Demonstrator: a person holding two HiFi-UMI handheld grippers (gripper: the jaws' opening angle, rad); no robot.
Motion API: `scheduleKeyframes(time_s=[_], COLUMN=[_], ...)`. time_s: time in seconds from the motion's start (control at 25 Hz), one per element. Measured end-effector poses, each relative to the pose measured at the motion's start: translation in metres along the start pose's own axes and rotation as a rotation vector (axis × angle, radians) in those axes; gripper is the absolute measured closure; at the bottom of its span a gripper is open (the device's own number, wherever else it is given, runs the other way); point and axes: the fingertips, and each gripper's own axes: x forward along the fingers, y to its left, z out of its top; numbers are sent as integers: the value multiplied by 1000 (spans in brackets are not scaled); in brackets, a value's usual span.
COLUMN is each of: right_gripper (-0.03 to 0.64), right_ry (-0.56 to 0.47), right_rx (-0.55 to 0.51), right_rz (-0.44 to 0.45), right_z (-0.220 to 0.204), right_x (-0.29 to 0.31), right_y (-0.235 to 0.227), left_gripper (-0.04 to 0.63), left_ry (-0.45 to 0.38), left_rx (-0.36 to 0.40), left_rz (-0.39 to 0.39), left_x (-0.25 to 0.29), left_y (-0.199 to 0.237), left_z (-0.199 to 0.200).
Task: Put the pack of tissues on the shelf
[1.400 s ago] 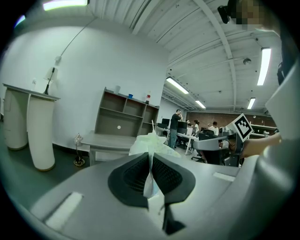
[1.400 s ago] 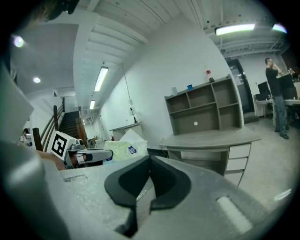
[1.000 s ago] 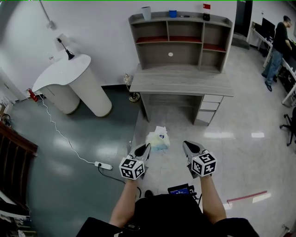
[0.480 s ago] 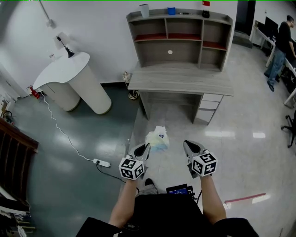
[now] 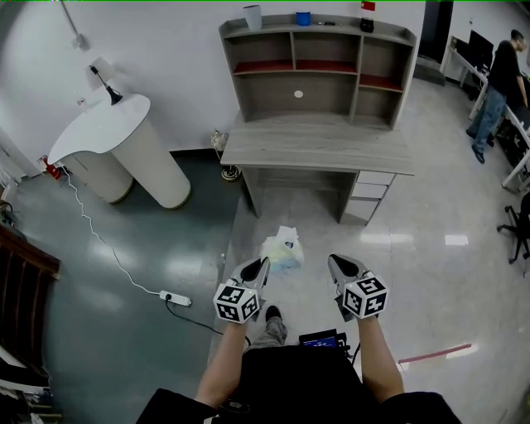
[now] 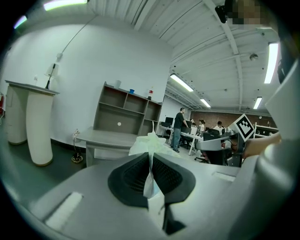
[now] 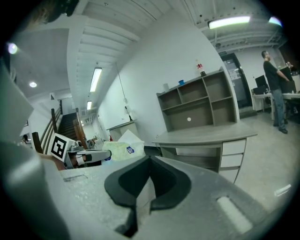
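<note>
Shelf [image 5: 319, 83] atop grey desk [image 5: 317, 149], glossy floor [image 5: 447, 281]

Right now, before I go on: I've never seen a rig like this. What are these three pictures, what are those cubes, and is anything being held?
No robot arm here: a person holds a two-fingered gripper in each hand, and the black-and-white marker cubes are part of them. The head view looks down from the person's head at a grey wooden desk with a grey shelf unit on it. The other two pictures come from cameras riding on the grippers, looking along their fingers. The left gripper has its fingers shut on the thin wrapper edge of a soft pale green and white pack of tissues. The right gripper is shut, with nothing between its fingers. A white cup and a blue cup stand on top of the shelf unit.
</note>
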Motion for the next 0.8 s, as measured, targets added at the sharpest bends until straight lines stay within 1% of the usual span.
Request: scheduleKeyframes(time_s=[0.24,0.48,0.8], right_gripper=[615,615,615], right_ry=[-6,-8,-18], right_rx=[-2,2,19], right_rz=[-28,-57,-79], right_z=[18,32,49], right_x=[23,52,94], right_y=[-11,-22,-24], left_gripper=[584,584,584], left_ry=[-11,-5,-5], left_rx=[-11,-5,-9], left_rz=[-35,-74,-92], left_x=[28,56,78], left_y=[22,42,84], left_z=[17,29,49])
